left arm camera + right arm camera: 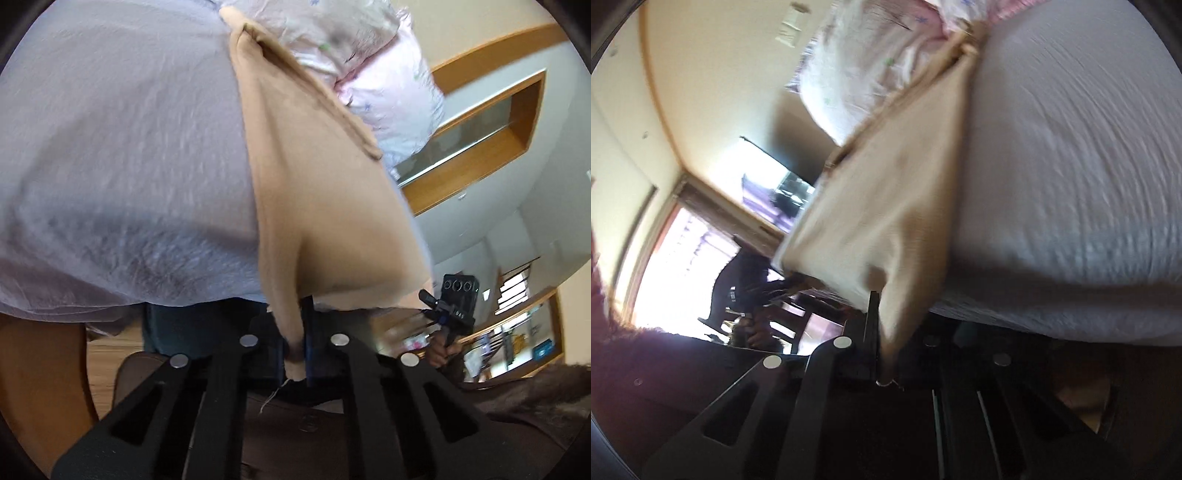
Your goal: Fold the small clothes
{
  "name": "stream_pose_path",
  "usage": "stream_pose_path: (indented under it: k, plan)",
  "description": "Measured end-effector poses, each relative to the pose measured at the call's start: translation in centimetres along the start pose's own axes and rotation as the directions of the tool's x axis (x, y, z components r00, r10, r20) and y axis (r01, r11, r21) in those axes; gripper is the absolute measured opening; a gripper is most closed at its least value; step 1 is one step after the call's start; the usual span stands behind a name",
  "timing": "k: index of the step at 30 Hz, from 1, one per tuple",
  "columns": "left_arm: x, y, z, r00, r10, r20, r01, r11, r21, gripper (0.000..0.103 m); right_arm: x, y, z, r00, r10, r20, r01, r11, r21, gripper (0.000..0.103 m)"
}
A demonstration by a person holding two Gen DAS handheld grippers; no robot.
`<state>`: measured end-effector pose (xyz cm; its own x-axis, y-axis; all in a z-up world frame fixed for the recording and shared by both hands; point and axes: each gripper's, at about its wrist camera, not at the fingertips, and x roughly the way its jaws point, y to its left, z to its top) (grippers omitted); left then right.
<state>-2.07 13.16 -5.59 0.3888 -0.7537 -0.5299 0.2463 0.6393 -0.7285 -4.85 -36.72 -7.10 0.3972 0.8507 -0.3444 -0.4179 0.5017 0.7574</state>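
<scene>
Tan garment [325, 206], stretched above the white bed [122, 155] near a floral pillow [373, 62]: one corner is pinched in the clenched jaws of the left gripper [295, 354], another in those of the right gripper [882, 354]. No fold is visible; folding appears barely begun.

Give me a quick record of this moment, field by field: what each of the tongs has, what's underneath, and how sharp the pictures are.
left tongs: shut on a corner of the tan knit cloth
right tongs: shut on another corner of the tan knit cloth
cloth state: stretched between both tongs, far edge near the pillow
surface: crinkled white bedsheet
nearby: pink floral pillow at the far end
image quality: motion blur in both views
</scene>
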Motion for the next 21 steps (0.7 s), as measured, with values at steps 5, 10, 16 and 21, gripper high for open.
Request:
stream_pose_path:
  k: [5, 10, 16, 21]
  plan:
    - [-4.4, -5.2, 3.5, 0.991, -0.052, 0.121, 0.035, 0.99, 0.14, 0.007, -2.1, 5.5, 6.0, 0.99, 0.058, 0.13, -0.034, 0.983, -0.182, 0.008]
    - [-6.4, -8.1, 13.7, 0.946, -0.019, 0.325, -0.045, 0.981, 0.187, 0.007, -0.1, 8.7, 17.5, 0.945, 0.086, 0.314, 0.017, 0.951, -0.31, 0.008]
    - [0.2, -2.3, 26.6, 0.924, 0.152, 0.35, -0.129, 0.988, -0.088, 0.005, 8.2, 0.9, 30.0, 0.915, -0.148, 0.376, 0.171, 0.985, -0.029, 0.008]
    - [5.2, 3.2, 30.6, 0.928, 0.274, 0.253, -0.221, 0.95, -0.219, 0.005, 14.8, -7.0, 33.3, 0.882, -0.404, 0.244, 0.362, 0.911, 0.199, 0.008]
